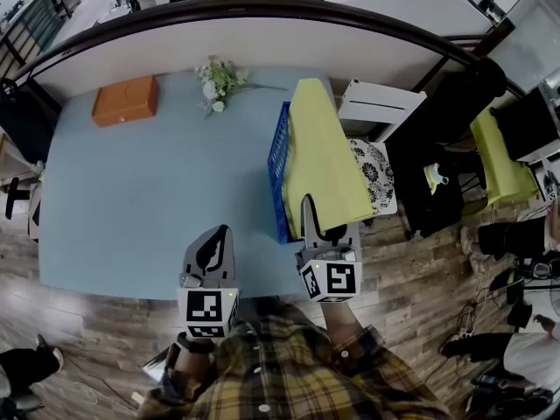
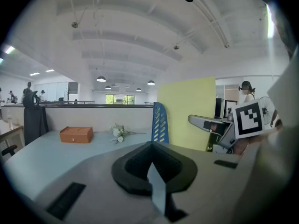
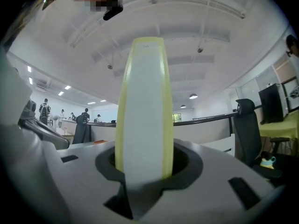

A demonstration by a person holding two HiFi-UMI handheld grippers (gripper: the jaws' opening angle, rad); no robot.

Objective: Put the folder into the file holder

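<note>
Although the yellow folder (image 1: 328, 151) is being gripped on its near edge by the right gripper (image 1: 311, 221), with the jaws clamped on it from both sides, it is not being shown as seated. It is being held upright just beside the blue wall of the file holder (image 1: 278, 169) at the right edge of the table (image 1: 131, 199), and whether its bottom edge is inside cannot be told. Nothing is being carried by the left gripper (image 1: 214, 245), whose jaws are pressed together. The pickup is judged done; lowering into the holder and release are being left to finish.
</note>
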